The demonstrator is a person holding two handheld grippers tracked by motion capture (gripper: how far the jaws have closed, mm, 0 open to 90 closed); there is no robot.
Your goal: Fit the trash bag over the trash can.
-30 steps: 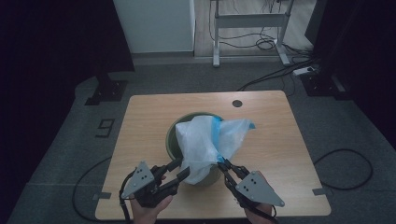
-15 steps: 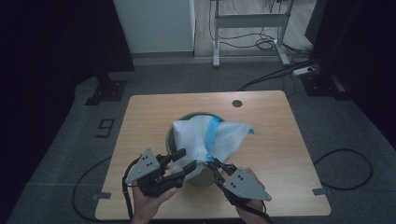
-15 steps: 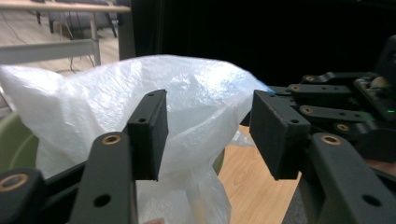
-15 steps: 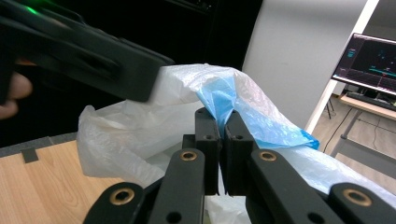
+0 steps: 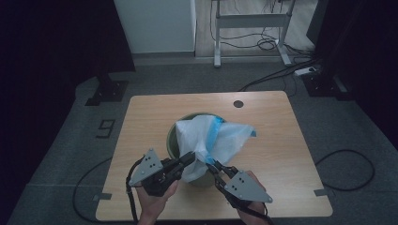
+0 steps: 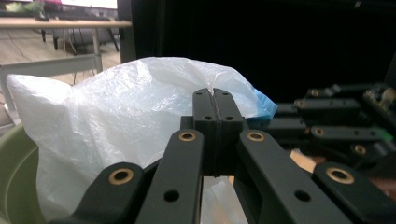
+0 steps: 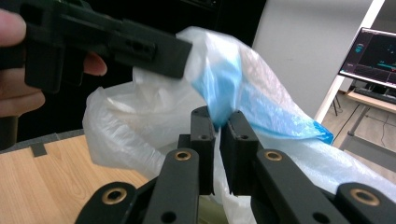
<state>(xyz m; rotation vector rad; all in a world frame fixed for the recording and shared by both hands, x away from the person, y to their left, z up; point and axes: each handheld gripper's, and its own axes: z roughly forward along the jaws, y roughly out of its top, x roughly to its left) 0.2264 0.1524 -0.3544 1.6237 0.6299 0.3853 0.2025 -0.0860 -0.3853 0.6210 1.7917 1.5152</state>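
1. Counter (image 5: 155,112): light wood top, carrying one bin near its front edge.
2. Bin (image 5: 172,140): pale green, round, upright; its rim shows at the lower left of the left gripper view (image 6: 14,158). It appears to be receiving a liner.
3. Plastic bag (image 5: 206,140): thin, white and translucent with a blue band, bunched above the bin mouth and spilling over its right side, not yet spread over the rim. Also seen in the left gripper view (image 6: 116,121) and the right gripper view (image 7: 243,88).
4. Left tool (image 5: 191,157): jaws have just closed and stand fully together, touching the bag's near edge; whether film is pinched between the pads cannot be told, since the seam hides it.
5. Right tool (image 5: 210,166): jaws nearly together, clamped on a fold of the bag at the blue band (image 7: 217,123).
6. Arrangement: the two tools sit close together on the bag's near side, probably to draw the opening apart and stretch it over the bin's rim.
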